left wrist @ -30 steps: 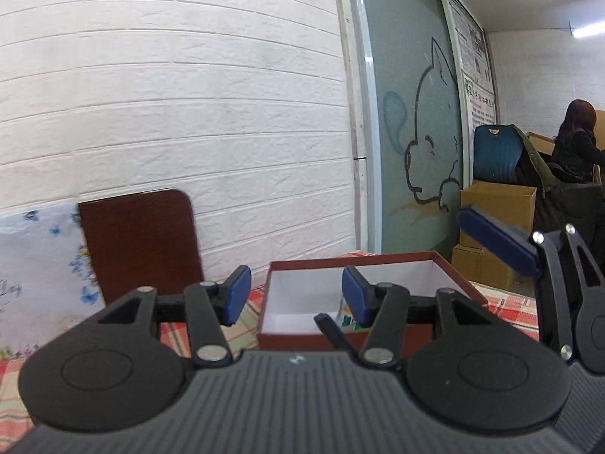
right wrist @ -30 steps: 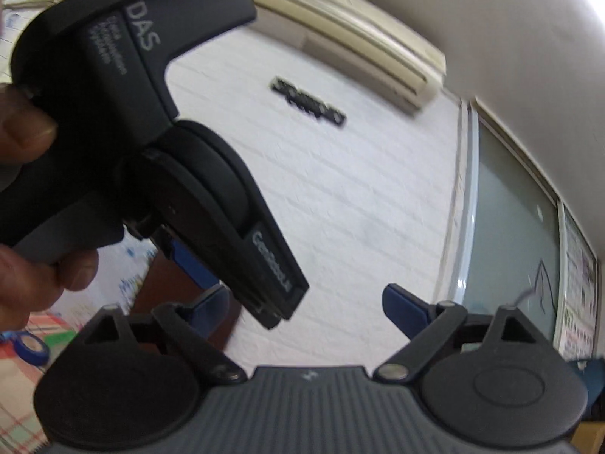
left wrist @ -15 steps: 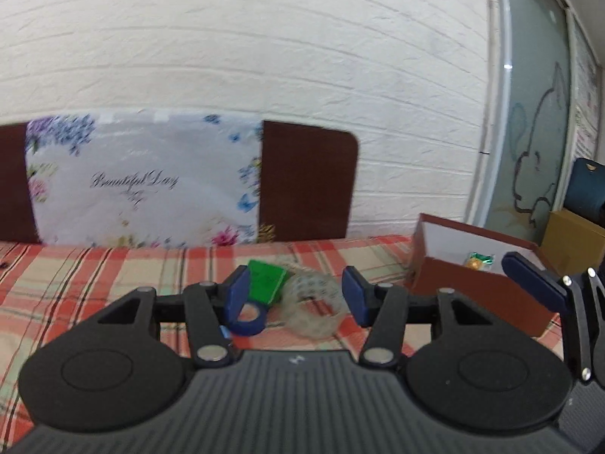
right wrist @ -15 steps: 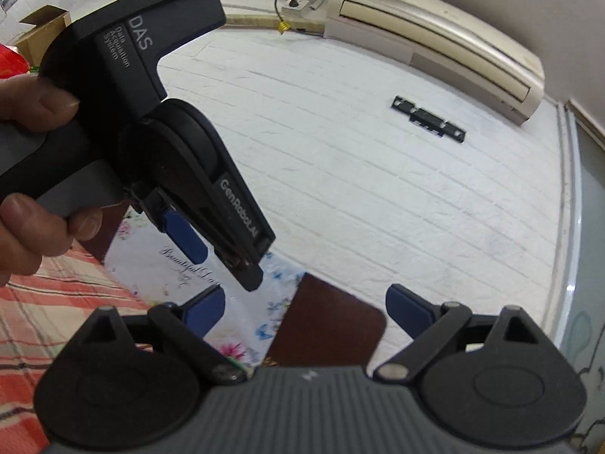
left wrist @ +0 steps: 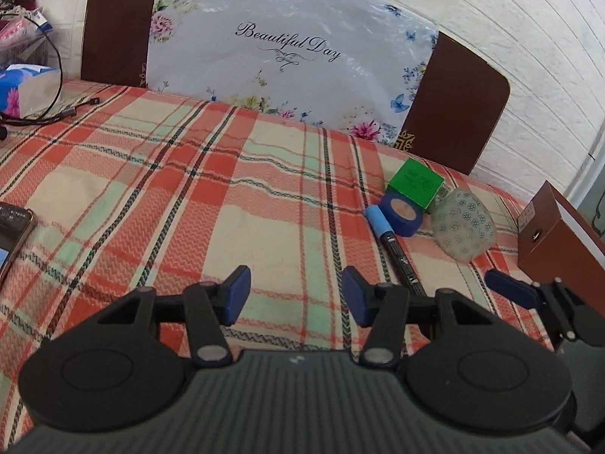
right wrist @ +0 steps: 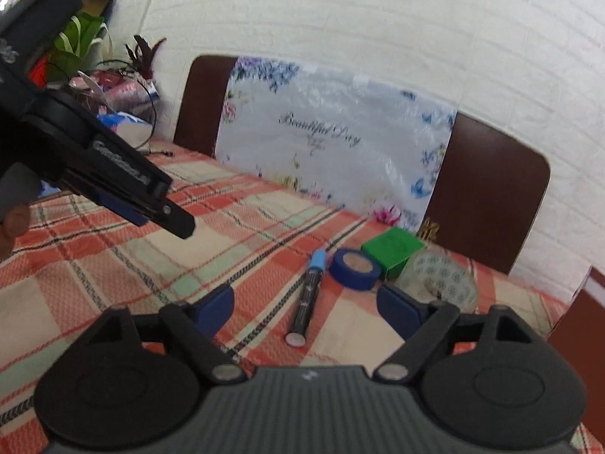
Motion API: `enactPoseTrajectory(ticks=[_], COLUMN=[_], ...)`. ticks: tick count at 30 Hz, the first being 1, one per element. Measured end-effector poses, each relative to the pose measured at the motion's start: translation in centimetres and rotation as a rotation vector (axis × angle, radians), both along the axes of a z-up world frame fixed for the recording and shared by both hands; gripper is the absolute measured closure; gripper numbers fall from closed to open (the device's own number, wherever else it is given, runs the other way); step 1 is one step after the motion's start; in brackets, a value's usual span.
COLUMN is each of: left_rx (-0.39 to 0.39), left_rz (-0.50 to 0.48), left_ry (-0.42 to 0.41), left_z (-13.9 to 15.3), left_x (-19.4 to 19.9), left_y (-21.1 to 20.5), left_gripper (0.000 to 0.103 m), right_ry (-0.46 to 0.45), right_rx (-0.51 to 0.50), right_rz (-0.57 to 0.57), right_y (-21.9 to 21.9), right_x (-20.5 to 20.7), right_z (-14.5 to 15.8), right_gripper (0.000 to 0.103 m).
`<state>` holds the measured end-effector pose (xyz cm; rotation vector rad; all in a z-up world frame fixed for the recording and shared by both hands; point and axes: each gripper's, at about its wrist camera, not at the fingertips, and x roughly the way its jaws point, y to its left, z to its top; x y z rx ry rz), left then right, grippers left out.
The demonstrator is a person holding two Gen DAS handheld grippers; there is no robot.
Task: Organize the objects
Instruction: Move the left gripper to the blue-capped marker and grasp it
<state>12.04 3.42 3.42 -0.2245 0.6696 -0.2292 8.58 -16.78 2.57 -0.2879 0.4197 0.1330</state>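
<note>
On the plaid tablecloth [left wrist: 159,204] lie a black marker with a blue cap [left wrist: 395,247], a blue tape roll [left wrist: 402,213], a green box [left wrist: 416,182] and a patterned tape roll [left wrist: 463,229]. They also show in the right wrist view: marker [right wrist: 308,297], blue tape [right wrist: 354,268], green box [right wrist: 393,251], patterned roll [right wrist: 438,278]. My left gripper [left wrist: 297,297] is open and empty, above the cloth to the left of the marker. My right gripper [right wrist: 306,306] is open and empty, with the marker in line between its fingers. A brown box [left wrist: 559,242] stands at the right.
A floral "Beautiful Day" board [left wrist: 287,56] and brown chair backs [left wrist: 453,102] stand at the table's far edge. A phone [left wrist: 11,230] lies at the left edge. A tissue pack [left wrist: 22,90] and cables [left wrist: 56,113] lie at the far left. The left gripper body [right wrist: 94,159] crosses the right wrist view.
Both grippers have tilted down from the wall toward the table. The marker, tapes and green box have come into the right wrist view. Both stay open.
</note>
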Motion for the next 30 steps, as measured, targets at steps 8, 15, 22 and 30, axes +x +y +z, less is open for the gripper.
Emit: enactPoseTrajectory(ticks=[8,15,22,30], left_rx=[-0.075,-0.088,-0.038,-0.027], left_rz=[-0.032,-0.072,-0.101,-0.16], left_ry=[0.127,0.185,0.203,0.242], left_z=[-1.6,-2.1,-1.9,-1.8], left_x=[2.1,2.9,2.0,0.8], left_y=[0.0,-2.3,-4.4,-7.2], left_gripper=[0.048,0.047,0.038,0.034], right_ry=[0.241,0.266,0.309,0.383], right_rx=[0.155,0.177,0.301,0.488], right_rz=[-0.098,-0.048,-0.047,-0.037], right_y=[-1.5,-2.2,-3.4,-5.6], right_x=[6.9,5.7,3.4,0.9], right_z=[-2.4,-2.4,-2.5,-2.5], right_gripper=[0.051,0.082,0.085,0.085])
